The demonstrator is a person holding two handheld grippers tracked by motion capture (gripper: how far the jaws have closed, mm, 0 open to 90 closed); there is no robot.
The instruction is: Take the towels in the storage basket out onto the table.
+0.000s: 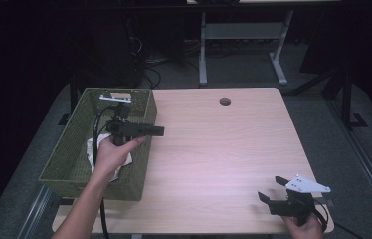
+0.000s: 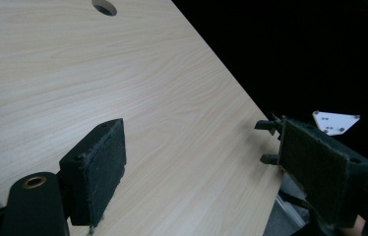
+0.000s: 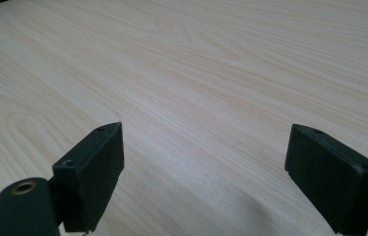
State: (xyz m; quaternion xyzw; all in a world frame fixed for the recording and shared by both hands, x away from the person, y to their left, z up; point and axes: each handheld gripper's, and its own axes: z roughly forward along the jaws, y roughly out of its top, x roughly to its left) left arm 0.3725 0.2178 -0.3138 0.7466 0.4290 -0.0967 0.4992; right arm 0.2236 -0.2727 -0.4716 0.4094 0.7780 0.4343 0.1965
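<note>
Resting my right gripper (image 1: 273, 195) near the table's (image 1: 224, 149) front right corner, jaws spread wide over bare wood with nothing between them; probably parked out of the way. Left gripper (image 1: 160, 131) sits above the right rim of the green basket (image 1: 69, 154), jaws apart and empty too, aimed across the table toward the right one. I judge it has just released or is about to reach. A white cloth (image 1: 92, 146) lies inside the basket under my left hand (image 1: 112, 154), likely the thing being handled. Beyond, a round cable hole (image 1: 225, 101) near the far edge.
</note>
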